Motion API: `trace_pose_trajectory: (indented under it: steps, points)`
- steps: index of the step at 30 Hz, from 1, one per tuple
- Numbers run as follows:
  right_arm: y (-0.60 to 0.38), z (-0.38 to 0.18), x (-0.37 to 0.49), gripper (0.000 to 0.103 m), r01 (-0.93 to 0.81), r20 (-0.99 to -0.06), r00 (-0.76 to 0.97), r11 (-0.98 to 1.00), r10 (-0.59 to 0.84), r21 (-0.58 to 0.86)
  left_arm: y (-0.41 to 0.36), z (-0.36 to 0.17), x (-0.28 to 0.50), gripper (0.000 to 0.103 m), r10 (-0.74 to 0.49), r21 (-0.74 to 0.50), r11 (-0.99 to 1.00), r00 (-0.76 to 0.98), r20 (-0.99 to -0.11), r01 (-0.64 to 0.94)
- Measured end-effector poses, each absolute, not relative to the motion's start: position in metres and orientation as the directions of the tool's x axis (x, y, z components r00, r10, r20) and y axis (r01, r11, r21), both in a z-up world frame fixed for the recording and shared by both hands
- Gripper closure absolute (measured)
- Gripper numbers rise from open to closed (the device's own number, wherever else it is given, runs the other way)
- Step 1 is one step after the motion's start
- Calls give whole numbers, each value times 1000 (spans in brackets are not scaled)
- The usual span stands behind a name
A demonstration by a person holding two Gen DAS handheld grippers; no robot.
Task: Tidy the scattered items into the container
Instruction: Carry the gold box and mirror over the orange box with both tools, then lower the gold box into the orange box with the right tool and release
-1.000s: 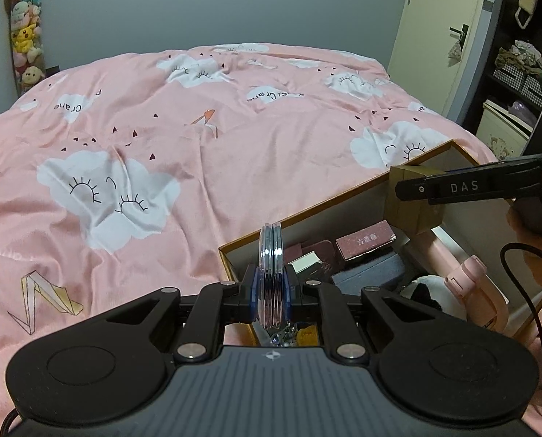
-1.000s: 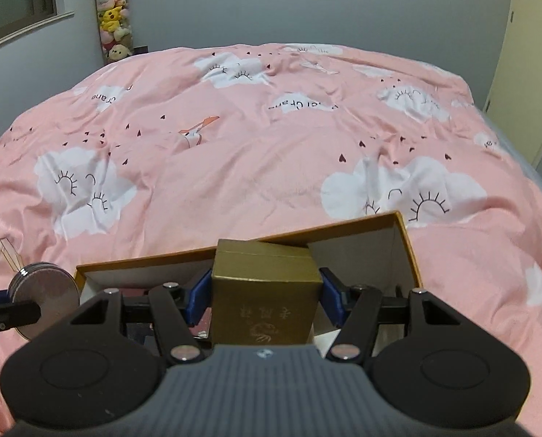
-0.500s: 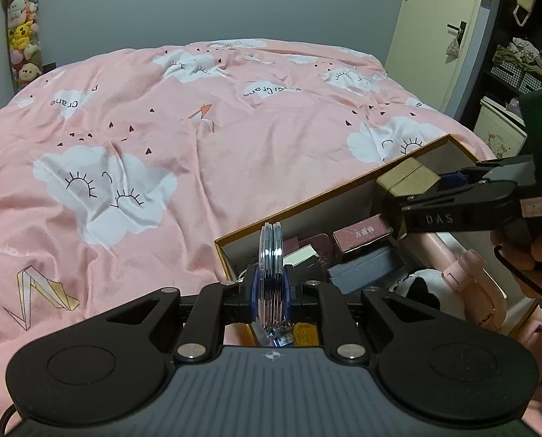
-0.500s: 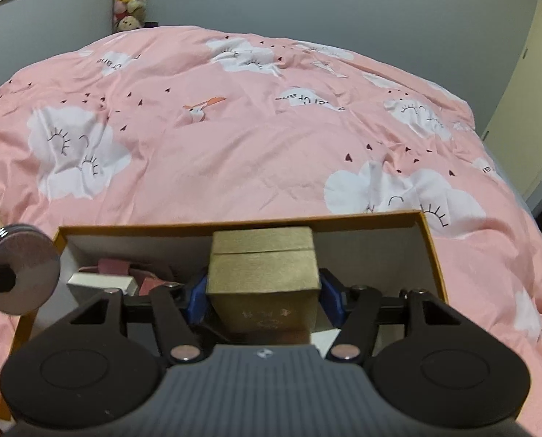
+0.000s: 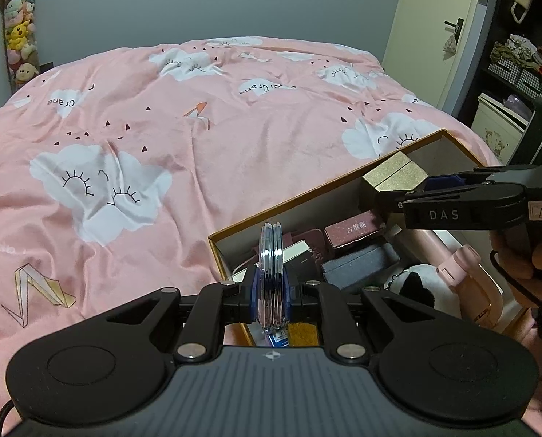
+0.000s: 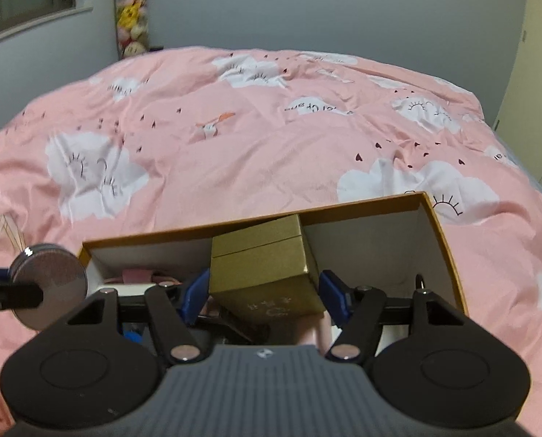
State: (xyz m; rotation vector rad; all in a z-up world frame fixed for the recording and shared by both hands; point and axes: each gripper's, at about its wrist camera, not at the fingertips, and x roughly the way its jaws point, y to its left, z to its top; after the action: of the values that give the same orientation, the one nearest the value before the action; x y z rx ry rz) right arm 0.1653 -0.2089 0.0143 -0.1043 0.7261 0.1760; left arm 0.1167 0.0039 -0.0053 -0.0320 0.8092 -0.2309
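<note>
Cardboard, orange-rimmed, the open box (image 5: 300, 196) lies on the pink bed (image 5: 161, 127) at near right, holding a maroon carton (image 5: 354, 229), grey case (image 5: 358, 266), panda toy (image 5: 420, 287) and pink dryer (image 5: 463, 269). Left tool (image 5: 270, 291) pinches a round compact (image 5: 271, 273) over the near-left corner. Right tool (image 6: 265, 293) has just widened slightly, then eased; the gold box (image 6: 267, 266) sits tilted between its pads against the far wall. Bedspread beyond lies bare.
</note>
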Motion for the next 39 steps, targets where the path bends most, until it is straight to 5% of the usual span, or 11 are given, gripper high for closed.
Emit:
trace_pose_trajectory:
  steps: [11,20,28,39]
  points:
    - [-235,52,150,38,-152,-567,810,988,148,41,3,-7,117,88,-217,-116,974,660,-720,193]
    - [-252,53,151,39,-116,-660,717,972,224,204,3,-6,114,88,-226,-123,972,662,-715,200]
    - [-236,61,123,39,-175,-669,697,966,259,191,3,-8,111,88,-233,-129,970,651,-723,205]
    - [-245,78,126,39,-125,-600,798,989,53,-78,-2,-8,107,88,-240,-133,969,647,-724,210]
